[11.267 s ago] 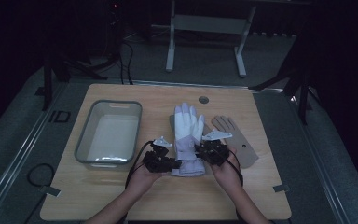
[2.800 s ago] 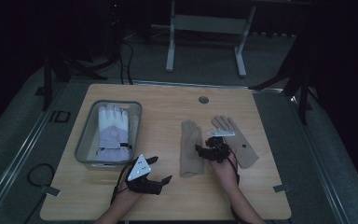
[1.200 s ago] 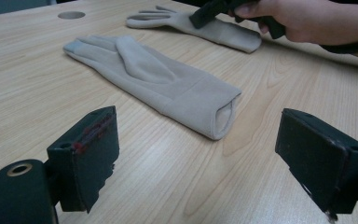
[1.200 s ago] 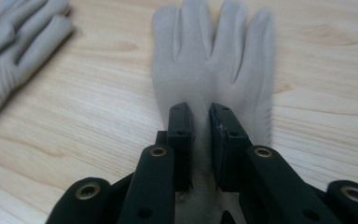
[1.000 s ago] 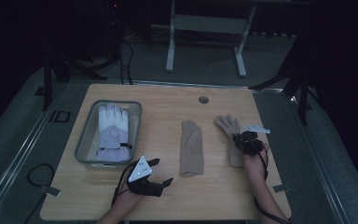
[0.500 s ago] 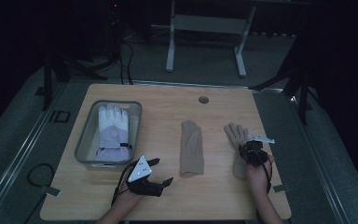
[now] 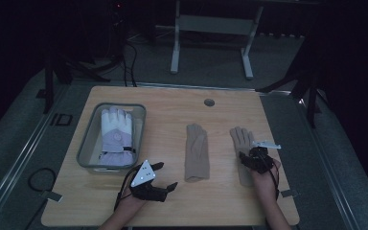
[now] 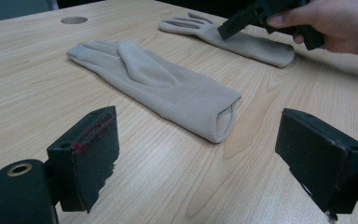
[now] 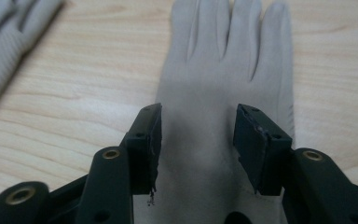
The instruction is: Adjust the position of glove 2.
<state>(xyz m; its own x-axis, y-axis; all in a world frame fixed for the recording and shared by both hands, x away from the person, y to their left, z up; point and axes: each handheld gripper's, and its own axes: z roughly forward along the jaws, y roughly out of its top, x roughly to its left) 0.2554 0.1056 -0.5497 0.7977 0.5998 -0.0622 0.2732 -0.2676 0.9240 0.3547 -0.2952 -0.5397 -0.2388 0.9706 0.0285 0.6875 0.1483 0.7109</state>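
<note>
I had the right gripper (image 7: pixel 248 159) down over the palm of the right-hand beige glove (image 7: pixel 242 143), the one lying nearest the right edge of the table (image 7: pixel 172 103). In the right gripper view its jaws had just been opening and stood partly spread, one on each side of the palm of that glove (image 9: pixel 216 93), the glove's cloth between them but not squeezed by the pads as far as I could see. The glove lay flat, fingers pointing away from me.

Just to the left of that glove, and apart from it, lay the second beige glove (image 7: pixel 197 151), also flat, with its cuff toward me. In the left gripper view its open cuff end (image 8: pixel 223 119) faced the camera.

My left gripper (image 7: pixel 165 178) sat near the front edge of the table, left of the second glove's cuff and not touching it. Its jaws were spread wide with nothing between them but bare wood.

Farther left of the beige gloves stood a clear bin (image 7: pixel 87 143), and inside it lay a white and lavender ski glove (image 7: pixel 116 136), fingers pointing away.
</note>
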